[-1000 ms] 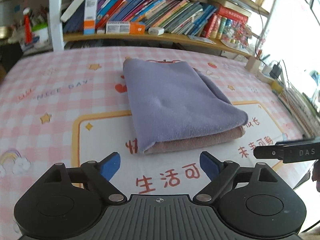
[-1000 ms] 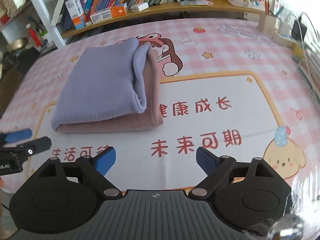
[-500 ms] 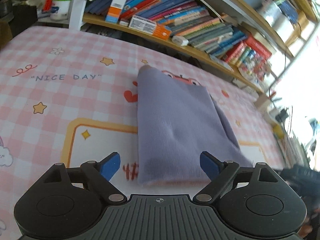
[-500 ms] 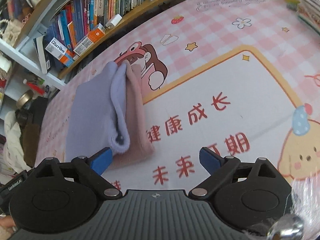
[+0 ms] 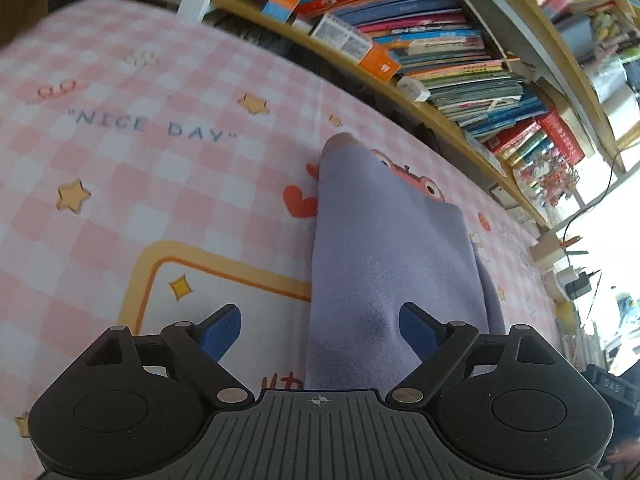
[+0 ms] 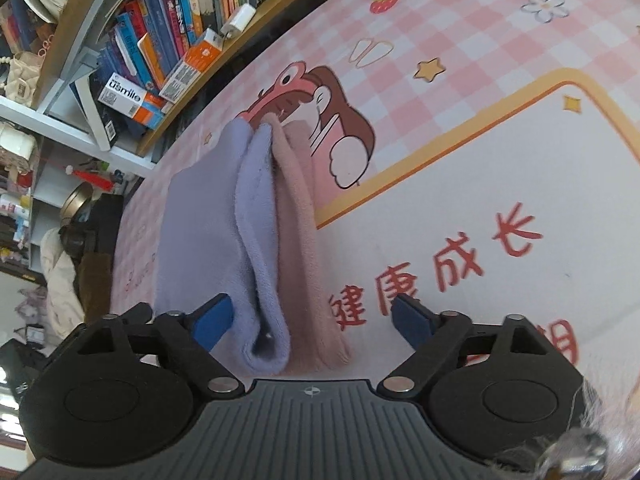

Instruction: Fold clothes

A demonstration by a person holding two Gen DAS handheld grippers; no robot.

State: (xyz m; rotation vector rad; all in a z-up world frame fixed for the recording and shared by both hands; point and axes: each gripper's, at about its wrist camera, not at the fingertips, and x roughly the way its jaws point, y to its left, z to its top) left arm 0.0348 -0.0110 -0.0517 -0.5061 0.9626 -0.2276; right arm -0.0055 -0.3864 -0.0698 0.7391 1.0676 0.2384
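A folded lavender cloth (image 5: 380, 264) with a pink underside lies on the pink checked table cover (image 5: 120, 168). My left gripper (image 5: 320, 330) is open, with the cloth's near left edge between its blue fingertips (image 5: 222, 330). In the right wrist view the cloth (image 6: 224, 220) shows its lavender and pink layers (image 6: 300, 240) edge-on. My right gripper (image 6: 312, 322) is open, and the cloth's near right corner lies between its fingertips. Neither gripper holds anything.
A wooden bookshelf (image 5: 440, 52) packed with books runs along the far side of the table; it also shows in the right wrist view (image 6: 180, 40). A pen holder and chargers (image 5: 560, 256) sit at the far right. Cluttered shelves and bags (image 6: 32, 184) stand to the left.
Both grippers have moved in close to the cloth's near edge and tilted. The left now straddles the left edge, the right the near right corner. Both stayed open.
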